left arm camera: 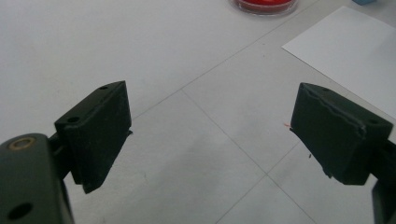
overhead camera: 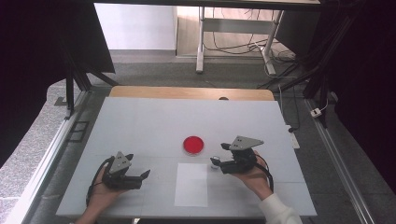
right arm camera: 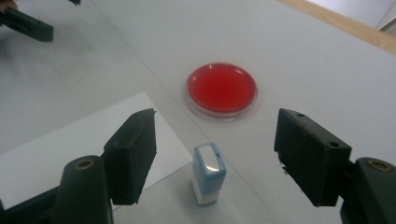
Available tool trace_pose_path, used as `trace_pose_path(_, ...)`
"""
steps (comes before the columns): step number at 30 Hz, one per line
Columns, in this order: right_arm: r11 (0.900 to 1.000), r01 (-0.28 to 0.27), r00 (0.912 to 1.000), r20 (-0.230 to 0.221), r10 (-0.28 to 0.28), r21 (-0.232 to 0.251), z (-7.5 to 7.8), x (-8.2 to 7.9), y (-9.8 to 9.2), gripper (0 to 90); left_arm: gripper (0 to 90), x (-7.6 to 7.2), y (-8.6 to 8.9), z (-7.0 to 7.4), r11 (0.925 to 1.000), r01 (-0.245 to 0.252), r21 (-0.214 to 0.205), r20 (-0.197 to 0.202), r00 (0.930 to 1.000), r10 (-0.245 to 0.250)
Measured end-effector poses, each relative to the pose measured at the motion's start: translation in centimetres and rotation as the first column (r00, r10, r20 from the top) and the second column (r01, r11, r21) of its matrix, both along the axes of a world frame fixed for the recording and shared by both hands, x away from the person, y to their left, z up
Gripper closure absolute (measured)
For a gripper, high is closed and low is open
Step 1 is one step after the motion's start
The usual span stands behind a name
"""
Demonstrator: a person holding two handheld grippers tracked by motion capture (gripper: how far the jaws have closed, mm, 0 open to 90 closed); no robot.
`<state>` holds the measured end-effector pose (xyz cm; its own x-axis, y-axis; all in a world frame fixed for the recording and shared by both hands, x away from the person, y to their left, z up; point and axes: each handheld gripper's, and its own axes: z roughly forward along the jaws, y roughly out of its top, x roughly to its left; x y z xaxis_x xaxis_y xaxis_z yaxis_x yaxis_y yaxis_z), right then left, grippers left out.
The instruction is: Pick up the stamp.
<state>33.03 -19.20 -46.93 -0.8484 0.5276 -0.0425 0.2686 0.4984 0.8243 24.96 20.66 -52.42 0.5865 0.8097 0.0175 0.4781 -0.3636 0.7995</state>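
A person sits at a white, faintly gridded surface [overhead camera: 140, 121], holding a black two-jaw hand-held gripper in each hand.

The left hand-held gripper [overhead camera: 140, 176] rests low at the near left of the surface, well apart from everything else. In the left gripper view [left arm camera: 210, 135] its jaws stand wide apart with nothing but bare surface between them, so it is released.

The right hand-held gripper [overhead camera: 215, 162] lies at the near right, pointing toward the middle. In the right gripper view [right arm camera: 215, 156] its jaws are also spread wide and grasp nothing. Between them, touching neither jaw, stands a small upright block-shaped stamp with a light blue and white body and a silvery top [right arm camera: 208, 172]; in the high view it shows as a small pale object [overhead camera: 215, 161] just ahead of the jaw tips.

A white rectangular sheet of paper [overhead camera: 191, 184] lies flat at the near middle, just beside the stamp on its left. Beyond the stamp, near the surface's centre, sits a round shallow clear dish filled with red [overhead camera: 193, 145], close to the paper's far edge but apart from it.
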Motion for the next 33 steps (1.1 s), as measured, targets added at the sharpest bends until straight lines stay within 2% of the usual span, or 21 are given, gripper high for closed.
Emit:
trace_pose_path(5,0.9991,0.004,0.9998,-0.021,-0.005,-0.042,-1.1,0.4,0.3,32.7,12.7,0.0,0.0,0.0,1.0000,0.004,0.000,-0.001,1.0000,-0.004)
trace_pose_path(15,0.9969,-0.027,0.9989,-0.041,0.024,-0.073,-2.2,0.7,0.8,45.2,12.7,0.0,0.0,-0.1,0.9999,0.007,0.010,-0.007,1.0000,-0.007)
trace_pose_path(33,0.9946,-0.042,0.9980,-0.050,0.038,-0.095,-3.0,0.7,0.8,66.2,12.5,0.1,-0.1,-0.2,0.9998,0.011,0.013,-0.011,0.9999,-0.011)
